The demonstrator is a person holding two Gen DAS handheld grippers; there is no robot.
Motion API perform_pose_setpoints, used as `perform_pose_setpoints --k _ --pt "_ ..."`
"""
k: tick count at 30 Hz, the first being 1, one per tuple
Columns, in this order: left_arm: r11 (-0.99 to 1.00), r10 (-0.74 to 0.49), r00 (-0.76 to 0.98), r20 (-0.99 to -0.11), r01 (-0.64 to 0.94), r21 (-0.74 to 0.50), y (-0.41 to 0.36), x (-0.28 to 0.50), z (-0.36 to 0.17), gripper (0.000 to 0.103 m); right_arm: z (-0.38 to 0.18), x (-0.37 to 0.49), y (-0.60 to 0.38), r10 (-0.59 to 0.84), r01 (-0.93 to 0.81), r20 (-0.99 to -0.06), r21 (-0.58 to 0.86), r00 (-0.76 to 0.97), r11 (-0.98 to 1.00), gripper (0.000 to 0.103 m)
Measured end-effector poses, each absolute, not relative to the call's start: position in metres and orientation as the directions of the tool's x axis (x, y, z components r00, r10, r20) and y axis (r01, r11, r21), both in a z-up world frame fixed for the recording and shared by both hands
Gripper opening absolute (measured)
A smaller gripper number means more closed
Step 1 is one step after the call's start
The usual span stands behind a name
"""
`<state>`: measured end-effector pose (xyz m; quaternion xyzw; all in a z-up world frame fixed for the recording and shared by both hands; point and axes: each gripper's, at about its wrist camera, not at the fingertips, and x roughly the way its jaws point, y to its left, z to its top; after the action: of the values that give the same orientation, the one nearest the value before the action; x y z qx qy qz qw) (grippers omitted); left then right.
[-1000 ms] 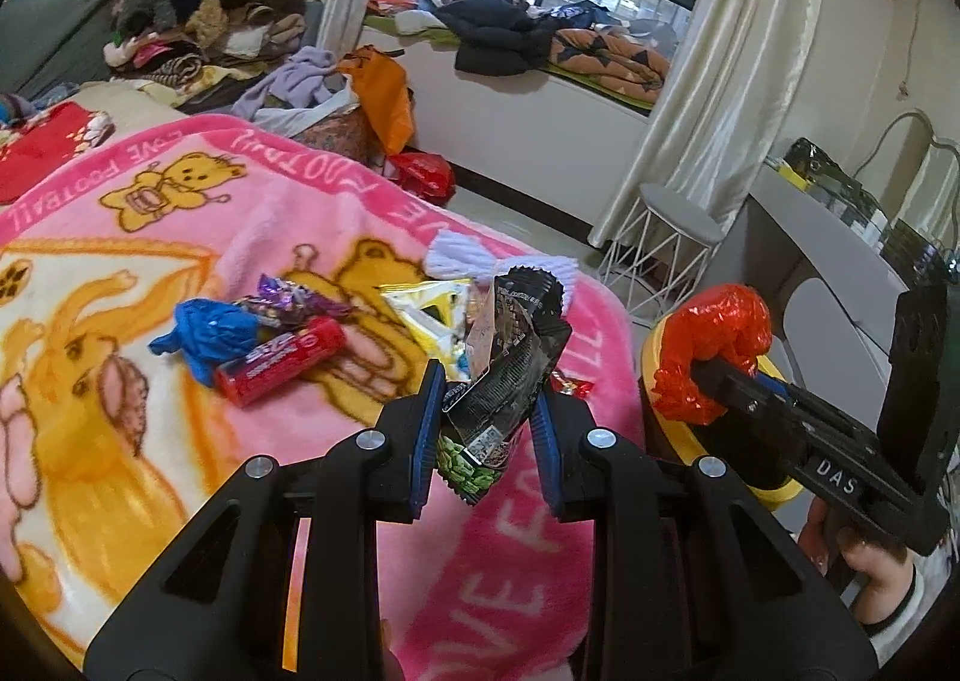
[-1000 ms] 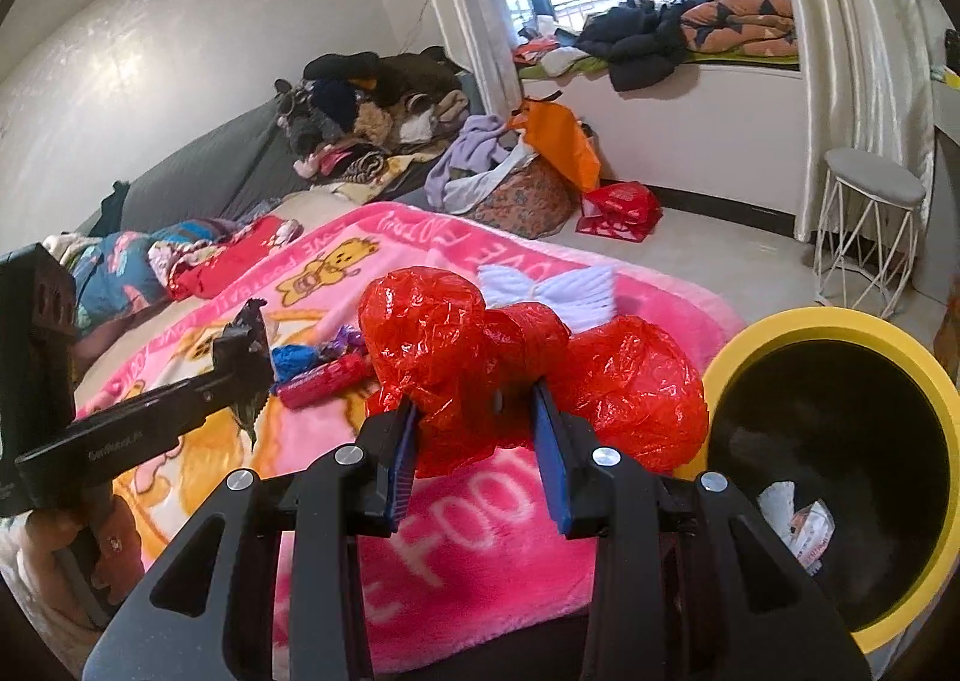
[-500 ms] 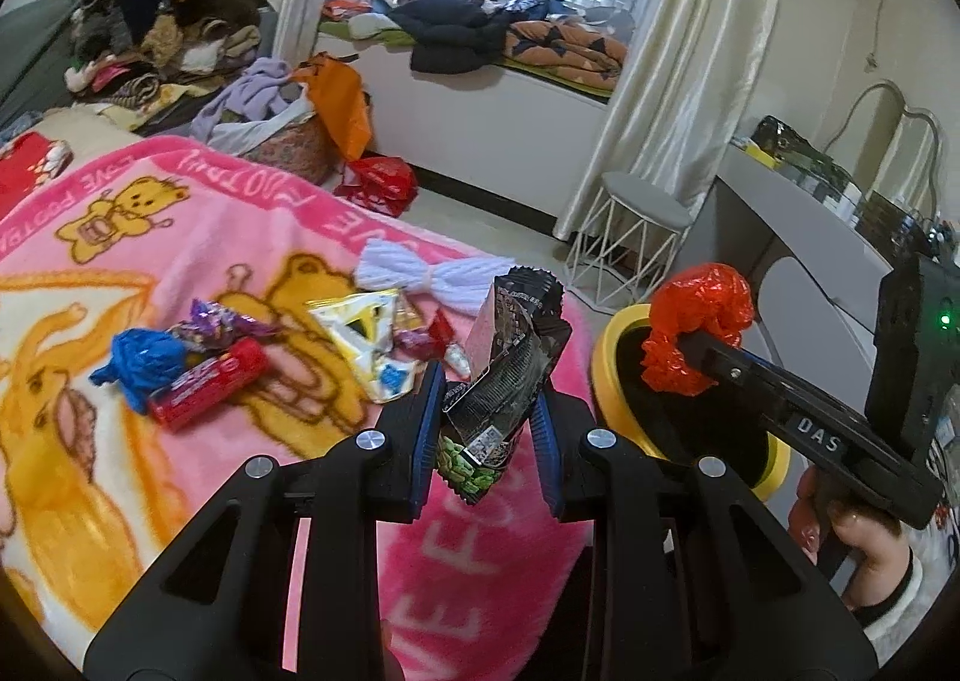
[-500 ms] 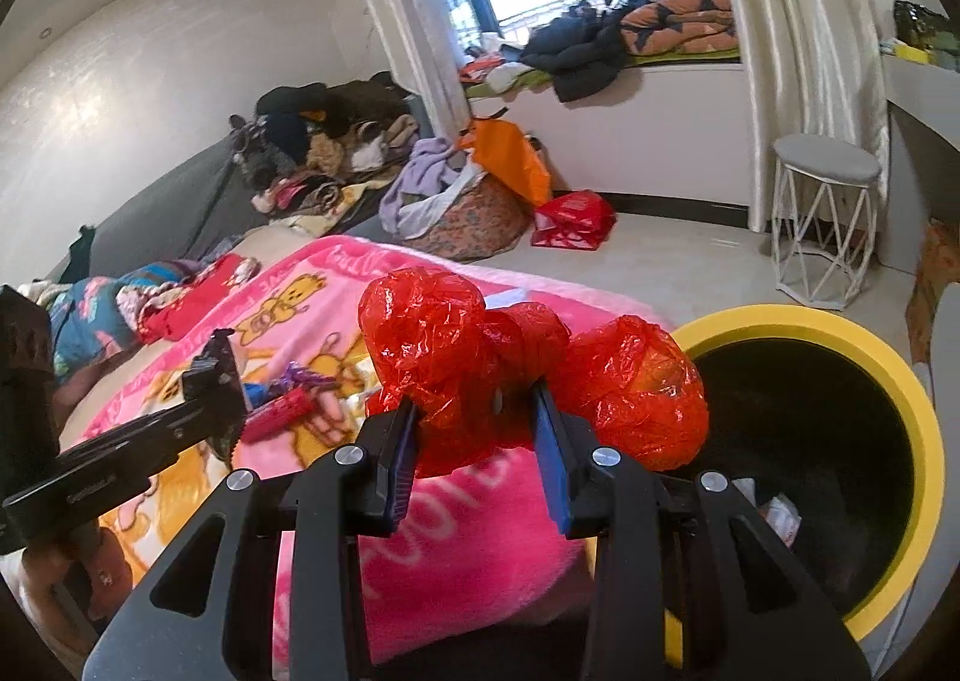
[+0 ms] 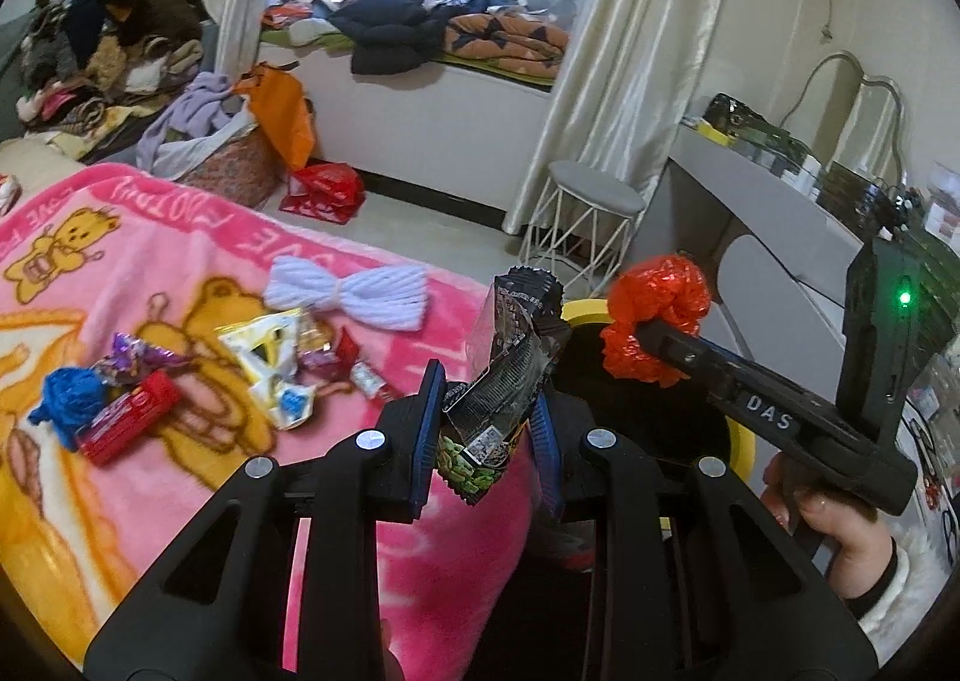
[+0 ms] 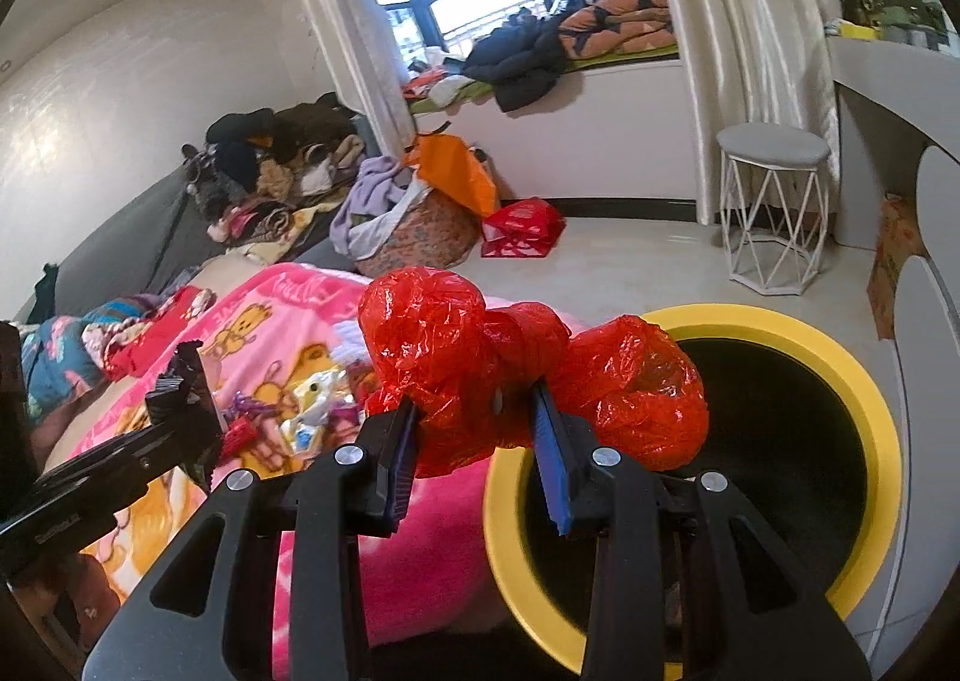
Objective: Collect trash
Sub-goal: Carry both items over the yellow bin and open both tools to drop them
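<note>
Cluttered bedroom with a pink cartoon blanket [image 5: 150, 273] spread over a bed, and a yellow-rimmed black bin [image 6: 864, 417] on the floor beside it. 2 handheld grippers are raised near the bin. Left gripper [image 5: 486, 429] clamps a crumpled dark snack wrapper [image 5: 510, 375] upright at the blanket's edge. Right gripper [image 6: 474, 429] clamps a crumpled red plastic bag [image 6: 456, 357] over the bin's near rim. More wrappers [image 5: 270, 363] lie on the blanket.
</note>
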<state>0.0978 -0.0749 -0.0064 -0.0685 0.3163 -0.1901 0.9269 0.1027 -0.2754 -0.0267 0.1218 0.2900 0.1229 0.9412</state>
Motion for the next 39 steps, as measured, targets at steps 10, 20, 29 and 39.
perform_pose_setpoints --k 10,20,29,39 --pt "0.896 -0.442 0.699 -0.562 0.371 -0.243 -0.108 0.109 -0.007 0.022 -0.034 0.103 -0.305 0.246 -0.079 -0.526 0.319 0.814 0.944 0.033" --pt "0.872 -0.481 0.658 -0.580 0.430 -0.235 -0.141 0.121 -0.016 0.022 -0.041 0.106 -0.336 0.199 -0.002 -0.535 0.346 0.821 0.938 0.033" --pt "0.854 -0.497 0.617 -0.609 0.471 -0.220 -0.169 0.136 -0.029 0.022 -0.051 0.111 -0.358 0.168 0.062 -0.563 0.367 0.809 0.928 0.033" --pt "0.845 -0.493 0.572 -0.656 0.494 -0.205 -0.193 0.152 -0.051 0.022 -0.064 0.113 -0.378 0.170 0.114 -0.583 0.419 0.794 0.901 0.033"
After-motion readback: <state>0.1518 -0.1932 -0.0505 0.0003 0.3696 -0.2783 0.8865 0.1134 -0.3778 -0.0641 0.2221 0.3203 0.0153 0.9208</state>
